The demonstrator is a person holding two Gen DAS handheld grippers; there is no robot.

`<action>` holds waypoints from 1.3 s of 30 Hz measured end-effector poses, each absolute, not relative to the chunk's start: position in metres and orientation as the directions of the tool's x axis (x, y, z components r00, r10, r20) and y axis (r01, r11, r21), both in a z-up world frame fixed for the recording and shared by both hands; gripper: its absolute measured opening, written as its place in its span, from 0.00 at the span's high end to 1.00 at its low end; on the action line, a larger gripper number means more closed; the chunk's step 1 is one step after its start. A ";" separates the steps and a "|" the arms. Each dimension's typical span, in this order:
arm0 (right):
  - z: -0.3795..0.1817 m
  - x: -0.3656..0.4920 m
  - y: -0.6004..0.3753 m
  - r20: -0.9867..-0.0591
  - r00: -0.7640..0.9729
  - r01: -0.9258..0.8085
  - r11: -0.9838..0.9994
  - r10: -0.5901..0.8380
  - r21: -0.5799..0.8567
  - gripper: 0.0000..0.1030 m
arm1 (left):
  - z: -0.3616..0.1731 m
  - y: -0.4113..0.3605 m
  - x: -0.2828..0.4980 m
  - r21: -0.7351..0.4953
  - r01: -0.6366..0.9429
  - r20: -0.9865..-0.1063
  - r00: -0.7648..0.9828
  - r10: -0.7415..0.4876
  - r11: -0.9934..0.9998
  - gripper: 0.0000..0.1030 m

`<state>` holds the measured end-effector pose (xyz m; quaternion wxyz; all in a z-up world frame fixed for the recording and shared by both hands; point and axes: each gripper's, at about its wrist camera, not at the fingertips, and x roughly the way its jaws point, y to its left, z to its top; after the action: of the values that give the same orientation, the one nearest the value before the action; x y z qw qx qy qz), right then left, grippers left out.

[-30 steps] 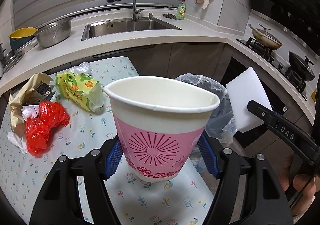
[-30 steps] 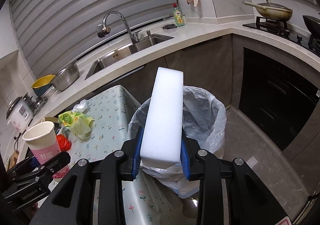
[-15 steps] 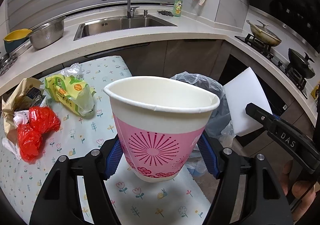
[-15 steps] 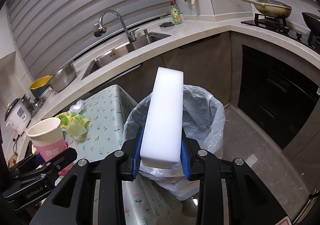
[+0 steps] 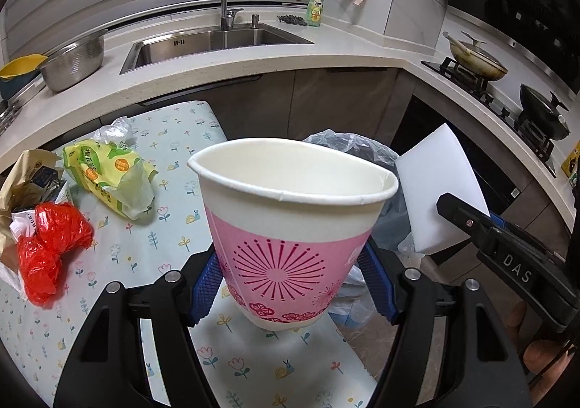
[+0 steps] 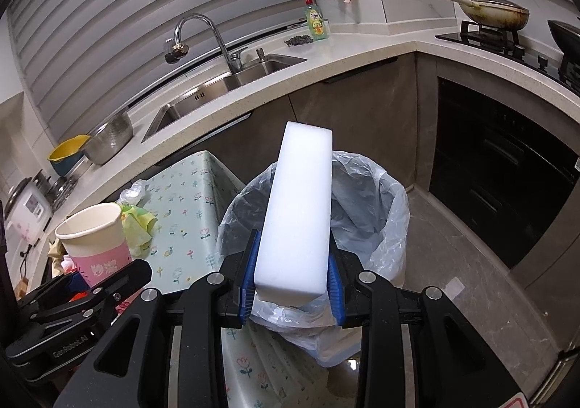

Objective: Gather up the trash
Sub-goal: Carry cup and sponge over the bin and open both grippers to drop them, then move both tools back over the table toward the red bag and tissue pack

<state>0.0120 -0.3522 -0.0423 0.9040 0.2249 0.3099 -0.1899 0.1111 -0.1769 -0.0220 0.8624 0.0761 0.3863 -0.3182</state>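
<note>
My left gripper [image 5: 290, 284] is shut on a pink and white paper cup [image 5: 290, 223], held upright above the table's right end. The same cup [image 6: 96, 244] shows at the left of the right wrist view. My right gripper [image 6: 291, 277] is shut on a white foam block [image 6: 299, 212], which sticks out over a trash bin lined with a clear plastic bag [image 6: 377, 219]. That block [image 5: 438, 190] and the bin [image 5: 366, 150] lie just right of and behind the cup in the left wrist view. On the table stay a yellow-green wrapper [image 5: 108, 176], a red plastic bag [image 5: 50, 244] and a brown paper bag [image 5: 21, 176].
The table with a flowered cloth [image 5: 170, 226] stands before a counter with a sink [image 5: 214, 41], a steel colander [image 5: 72, 60] and a dish soap bottle [image 5: 315, 9]. A stove with pans [image 5: 478, 60] runs along the right. Grey floor [image 6: 471, 263] lies right of the bin.
My left gripper has carried the cup to the right, toward the bin; the table trash has slid leftward in its view. In the right wrist view the cup has come closer.
</note>
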 end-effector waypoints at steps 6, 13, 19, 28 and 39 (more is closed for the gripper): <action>-0.045 0.018 -0.359 -0.651 0.727 0.498 0.822 -0.219 0.279 0.70 | -0.024 -0.195 0.117 -0.108 0.628 -0.714 0.490 -0.499 0.771 0.36; -0.045 0.036 -0.379 -0.658 0.706 0.541 0.799 -0.263 0.261 0.51 | -0.026 -0.233 0.141 -0.122 0.672 -0.703 0.461 -0.541 0.731 0.23; -0.026 0.027 -0.377 -0.616 0.732 0.539 0.800 -0.291 0.262 0.39 | -0.019 -0.218 0.153 -0.150 0.633 -0.691 0.483 -0.539 0.760 0.20; -0.019 0.022 -0.352 -0.618 0.740 0.505 0.825 -0.264 0.252 0.37 | -0.009 -0.171 0.147 -0.110 0.566 -0.682 0.555 -0.477 0.817 0.19; -0.011 0.029 -0.295 -0.613 0.766 0.412 0.879 -0.193 0.238 0.33 | -0.008 -0.097 0.145 -0.114 0.437 -0.695 0.607 -0.386 0.892 0.18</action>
<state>0.0289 -0.2950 -0.0110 0.9218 0.1827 0.2999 -0.1642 0.1447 -0.0966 -0.0084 0.8958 0.0338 0.3790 -0.2297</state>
